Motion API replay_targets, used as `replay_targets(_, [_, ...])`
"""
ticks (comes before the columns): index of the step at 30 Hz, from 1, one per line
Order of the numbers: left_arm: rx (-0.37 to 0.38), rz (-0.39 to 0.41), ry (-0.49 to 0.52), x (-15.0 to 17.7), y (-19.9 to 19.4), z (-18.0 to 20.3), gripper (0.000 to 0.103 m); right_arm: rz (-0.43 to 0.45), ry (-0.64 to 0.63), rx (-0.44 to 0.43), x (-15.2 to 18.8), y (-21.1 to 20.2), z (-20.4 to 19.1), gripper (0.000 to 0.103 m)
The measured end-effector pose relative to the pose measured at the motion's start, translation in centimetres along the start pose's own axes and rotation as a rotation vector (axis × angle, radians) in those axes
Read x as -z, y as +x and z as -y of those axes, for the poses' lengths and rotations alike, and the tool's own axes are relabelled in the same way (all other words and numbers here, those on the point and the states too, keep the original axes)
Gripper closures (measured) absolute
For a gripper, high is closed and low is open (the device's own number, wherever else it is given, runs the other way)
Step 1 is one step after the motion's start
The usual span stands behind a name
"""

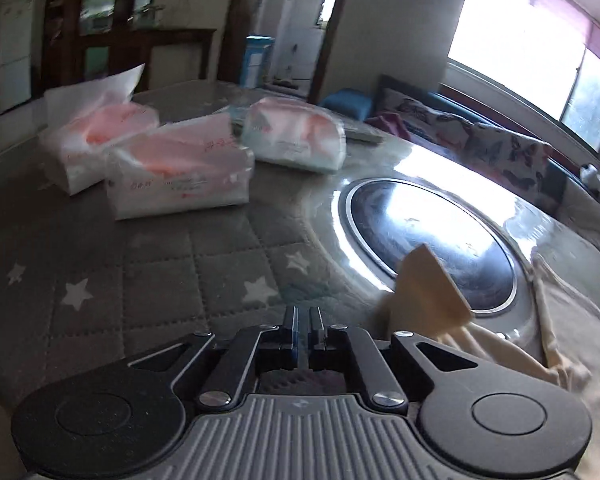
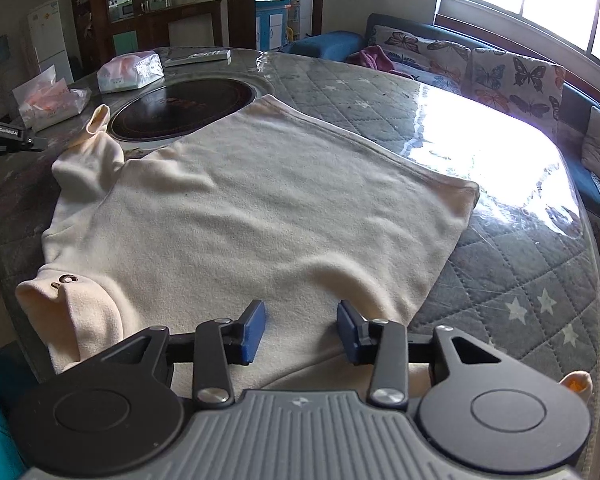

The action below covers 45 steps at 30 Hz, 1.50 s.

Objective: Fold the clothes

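Left gripper (image 1: 303, 322): we see its jaws clenched together, nothing between them, over the quilted table cover (image 1: 160, 280).
Right gripper (image 2: 301, 330): we see its jaws parted, released, just above the cloth.
Cream garment (image 2: 252, 208): spread flat on the table, one sleeve (image 2: 96, 128) beside the round black hob (image 2: 184, 104).
Tissue packs (image 1: 180, 172): far side.

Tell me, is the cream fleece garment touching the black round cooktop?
Touching: in the right wrist view, the cream fleece garment's far edge overlaps the black round cooktop's rim.
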<state>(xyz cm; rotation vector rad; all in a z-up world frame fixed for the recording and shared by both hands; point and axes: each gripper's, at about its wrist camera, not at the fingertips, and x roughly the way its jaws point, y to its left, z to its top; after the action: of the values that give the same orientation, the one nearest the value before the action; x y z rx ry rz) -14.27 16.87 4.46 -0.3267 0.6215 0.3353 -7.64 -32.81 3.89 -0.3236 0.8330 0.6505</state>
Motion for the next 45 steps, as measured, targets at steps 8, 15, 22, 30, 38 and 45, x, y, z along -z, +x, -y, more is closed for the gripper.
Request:
replay_targets(8, [0.288, -0.035, 0.232, 0.1, 1.0, 8.5, 0.094, 0.0, 0.002, 0.005, -0.4, 0.4, 0.0, 0.057])
replay_targets(15, [0.143, -0.057, 0.24, 0.0, 4.6, 8.6, 0.09, 0.001, 0.003, 0.004, -0.3, 0.4, 0.2, 0.054])
replay_targets(22, [-0.132, -0.03, 0.166, -2.3, 6.2, 4.7, 0.082, 0.007, 0.026, 0.027, -0.8, 0.8, 1.6, 0.054])
replay_targets(30, [0.269, -0.09, 0.259, -4.0, 6.1, 13.8, 0.072, 0.033, 0.121, 0.094, -2.3, 1.6, 5.1, 0.056])
replay_targets(38, [0.324, -0.105, 0.465, -4.3, 11.2, 23.4, 0.055, 0.07, 0.233, 0.138, -4.8, 3.5, 10.1, 0.06])
replay_targets(45, [0.299, -0.132, 0.525, -4.2, 15.4, 26.2, 0.06, 0.071, 0.299, 0.138, -6.3, 6.1, 13.1, 0.07])
